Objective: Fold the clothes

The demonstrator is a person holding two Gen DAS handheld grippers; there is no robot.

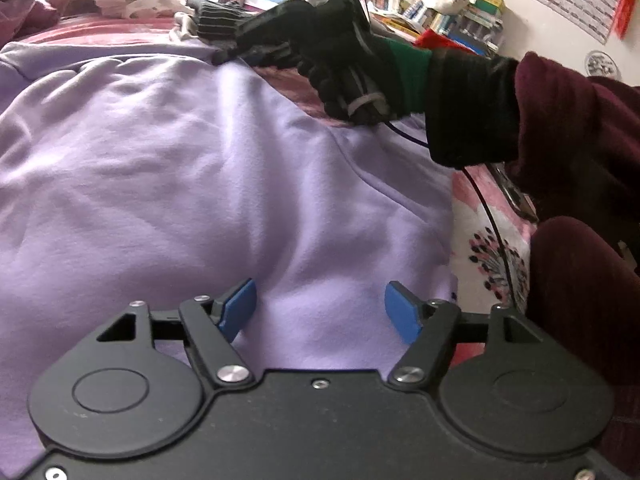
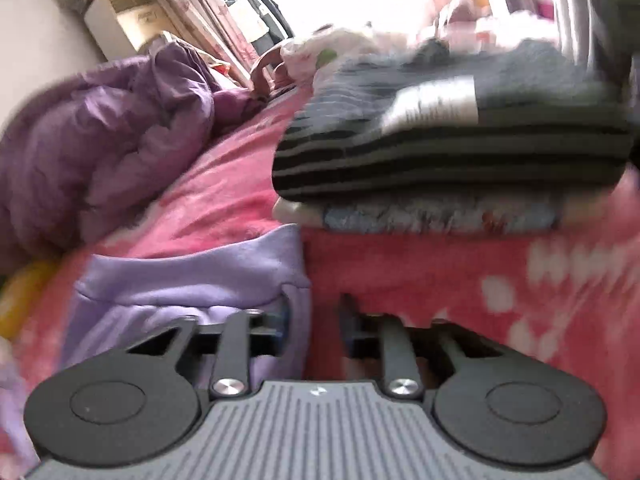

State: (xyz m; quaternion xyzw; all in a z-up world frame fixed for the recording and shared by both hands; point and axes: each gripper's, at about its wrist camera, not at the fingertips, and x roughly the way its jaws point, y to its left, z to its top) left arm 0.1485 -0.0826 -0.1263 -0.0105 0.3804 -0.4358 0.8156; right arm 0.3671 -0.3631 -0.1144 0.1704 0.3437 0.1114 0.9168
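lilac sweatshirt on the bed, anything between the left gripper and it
Nothing visible. The left gripper stands open right over the lilac fleece sweatshirt, its blue pads apart with only bare fabric between them. The gloved right hand with its gripper is off at the sweatshirt's far edge.

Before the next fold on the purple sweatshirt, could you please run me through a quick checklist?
1. Purple sweatshirt spread on the bed: ok, though lightly wrinkled.
2. Left gripper jaws open over the near hem: ok.
3. Left jaws holding fabric: not ok, nothing pinched.
4. Right gripper at the sweatshirt's far corner: ok.
5. Right jaws pinching that corner: cannot tell, picture blurred.
6. Striped folded pile apart from the sweatshirt: ok.
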